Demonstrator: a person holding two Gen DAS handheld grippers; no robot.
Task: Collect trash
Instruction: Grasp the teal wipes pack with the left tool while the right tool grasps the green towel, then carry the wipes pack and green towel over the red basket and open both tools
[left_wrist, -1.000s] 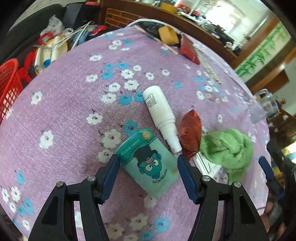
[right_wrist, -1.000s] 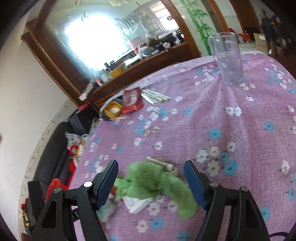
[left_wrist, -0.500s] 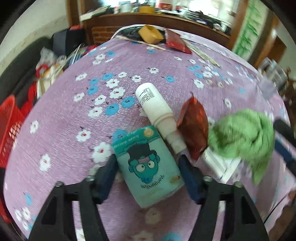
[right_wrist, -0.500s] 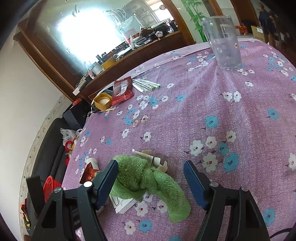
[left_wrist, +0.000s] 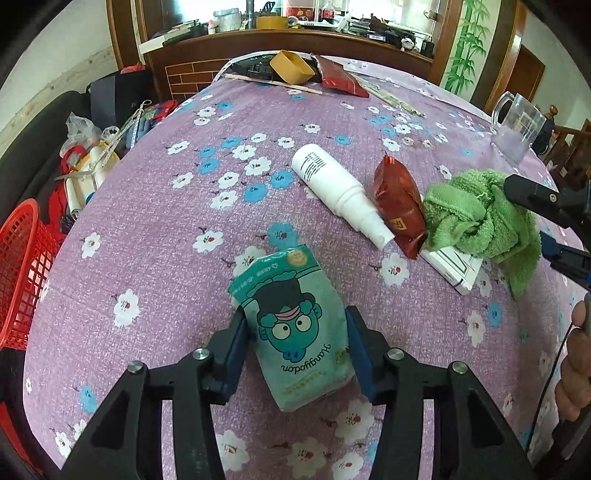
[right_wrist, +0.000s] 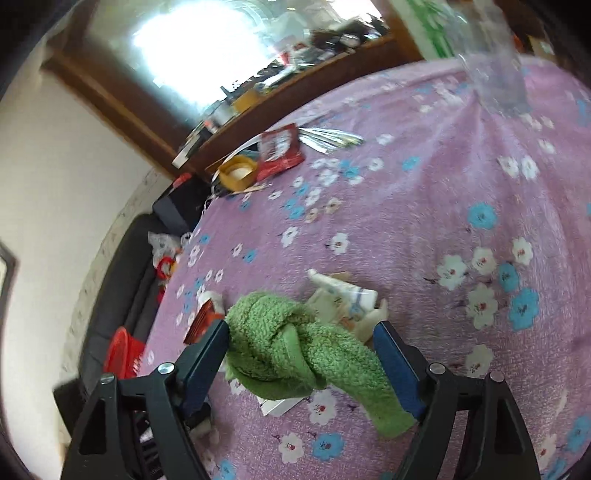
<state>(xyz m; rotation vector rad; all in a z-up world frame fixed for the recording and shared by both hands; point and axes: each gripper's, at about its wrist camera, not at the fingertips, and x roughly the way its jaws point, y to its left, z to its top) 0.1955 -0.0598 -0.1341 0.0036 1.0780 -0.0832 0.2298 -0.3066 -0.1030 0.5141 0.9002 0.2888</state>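
Table: we see a round table under a purple tablecloth (left_wrist: 155, 221) printed with white and blue flowers.
Room: a dark wooden sideboard (left_wrist: 332, 40) crowded with small items stands past the far edge; a bamboo mural (left_wrist: 461, 40) is on the wall to its right; a dark sofa (left_wrist: 33, 147) piled with clutter lies off the left edge.
Basket: a red plastic basket (left_wrist: 22, 273) sits beside the table on the left.
Far edge: a roll of tan tape (left_wrist: 291, 66) and a red packet (left_wrist: 340, 77) lie there; a clear glass mug (left_wrist: 517, 125) stands at the right.
Tissue pack: we find a teal pack (left_wrist: 295, 332) with a cartoon face in a black top hat lying flat near the front edge, print upside down to us.
Left gripper (left_wrist: 295, 350): our jaws are closing on the tissue pack and both blue pads press its sides.
Other trash: a white bottle (left_wrist: 340, 188), a red-brown snack wrapper (left_wrist: 399, 203) and a white carton (left_wrist: 454, 266) lie side by side.
Right gripper (right_wrist: 301, 354): our jaws are opening, astride a knotted green towel (right_wrist: 295, 350); whether the pads press it we cannot tell.
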